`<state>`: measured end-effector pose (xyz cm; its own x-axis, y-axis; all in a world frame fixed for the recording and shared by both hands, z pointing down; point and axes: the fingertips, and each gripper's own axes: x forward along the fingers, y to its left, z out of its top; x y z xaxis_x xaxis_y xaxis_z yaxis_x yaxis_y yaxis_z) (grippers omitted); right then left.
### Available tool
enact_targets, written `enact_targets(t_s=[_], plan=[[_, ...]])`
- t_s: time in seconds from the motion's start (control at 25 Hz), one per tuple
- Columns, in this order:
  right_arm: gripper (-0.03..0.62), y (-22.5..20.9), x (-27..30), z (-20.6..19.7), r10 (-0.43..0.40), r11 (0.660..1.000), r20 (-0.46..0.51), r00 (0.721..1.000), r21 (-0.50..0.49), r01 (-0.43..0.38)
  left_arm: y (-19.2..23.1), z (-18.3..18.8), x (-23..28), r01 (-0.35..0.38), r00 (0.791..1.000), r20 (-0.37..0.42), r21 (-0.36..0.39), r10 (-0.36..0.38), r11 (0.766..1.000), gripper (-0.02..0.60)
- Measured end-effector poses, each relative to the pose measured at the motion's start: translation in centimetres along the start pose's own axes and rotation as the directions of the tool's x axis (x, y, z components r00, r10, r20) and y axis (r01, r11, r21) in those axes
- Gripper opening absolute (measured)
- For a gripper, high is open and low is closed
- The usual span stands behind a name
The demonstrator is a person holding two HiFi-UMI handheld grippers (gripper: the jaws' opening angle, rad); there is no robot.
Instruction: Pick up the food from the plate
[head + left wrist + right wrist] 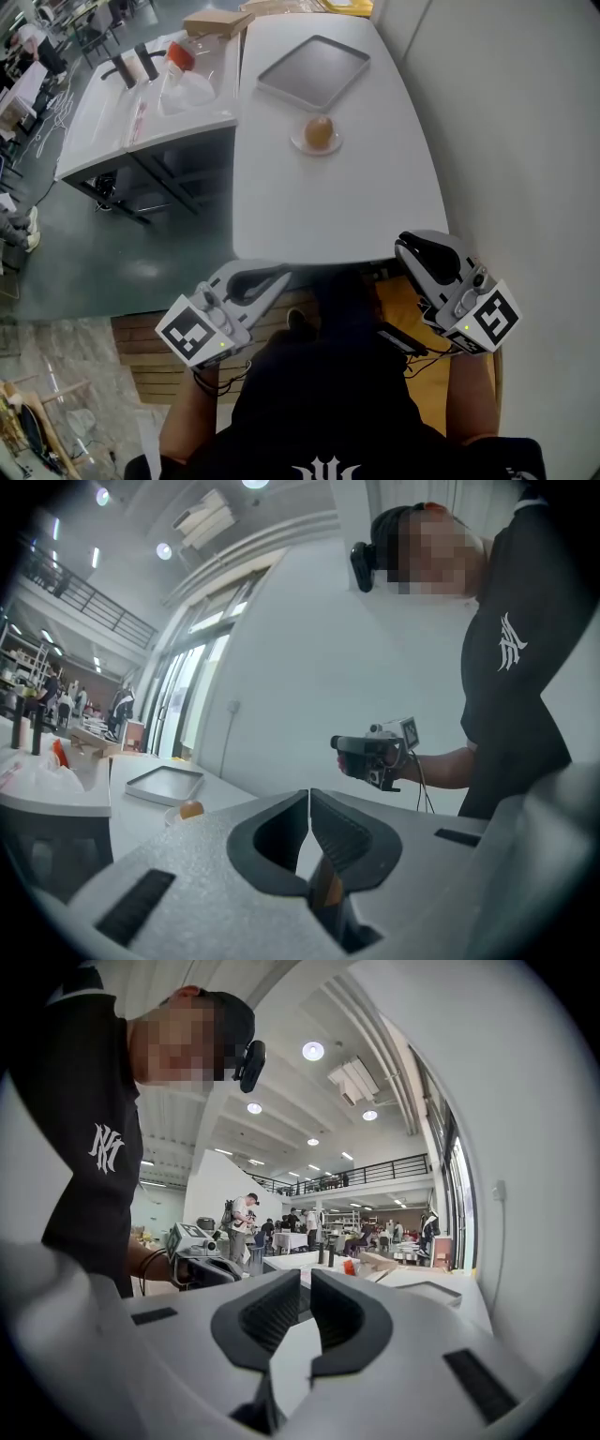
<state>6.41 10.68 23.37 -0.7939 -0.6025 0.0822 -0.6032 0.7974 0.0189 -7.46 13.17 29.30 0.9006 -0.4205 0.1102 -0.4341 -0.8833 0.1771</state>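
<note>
A round orange-brown piece of food lies on a small white plate in the middle of the white table; the left gripper view shows this food small and far off. Both grippers hang short of the table's near edge, well away from the plate. My left gripper is shut with nothing between its jaws. My right gripper is also shut and empty. Each gripper's camera sees the other: the right gripper and the left gripper.
A grey tray sits on the table beyond the plate. A second table to the left carries bottles and a plastic bag, and a cardboard box lies at the back. A white wall runs along the right.
</note>
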Motion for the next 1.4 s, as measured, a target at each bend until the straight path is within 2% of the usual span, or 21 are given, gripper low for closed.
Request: enact_targets(t_s=[0.24, 0.44, 0.8, 1.04, 1.16, 1.4], plan=[[0.006, -3.8, 5.4, -0.4, 0.037, 0.999, 0.034, 0.999, 0.019, -0.038, 5.7, -0.4, 2.8, -0.004, 1.0, 0.002, -0.004, 0.004, 1.0, 0.008], [0.006, -5.0, 6.2, 0.2, 0.049, 0.998, 0.033, 0.998, 0.025, -0.05, 6.6, 0.4, 4.2, -0.008, 1.0, -0.001, -0.011, 0.008, 1.0, 0.008], [0.006, -13.3, 12.3, -3.0, 0.03, 0.998, -0.069, 0.997, 0.049, -0.026, 14.0, 1.2, 8.4, -0.03, 0.999, -0.023, 0.007, 0.03, 1.0, 0.008], [0.031, -16.1, 15.8, -3.3, 0.055, 0.998, -0.075, 0.996, 0.041, -0.052, 18.1, 1.0, 9.7, -0.038, 0.999, -0.037, -0.028, 0.037, 0.999, 0.008], [0.089, -17.2, 17.7, -3.9, 0.069, 0.997, -0.092, 0.993, 0.039, -0.066, 19.8, 0.7, 10.3, -0.046, 0.998, -0.04, -0.029, 0.045, 0.999, 0.008], [0.142, -19.7, 20.8, -5.9, 0.076, 0.996, -0.116, 0.99, 0.046, -0.071, 22.2, -0.4, 11.5, -0.038, 0.998, -0.048, -0.048, 0.035, 0.998, 0.008]])
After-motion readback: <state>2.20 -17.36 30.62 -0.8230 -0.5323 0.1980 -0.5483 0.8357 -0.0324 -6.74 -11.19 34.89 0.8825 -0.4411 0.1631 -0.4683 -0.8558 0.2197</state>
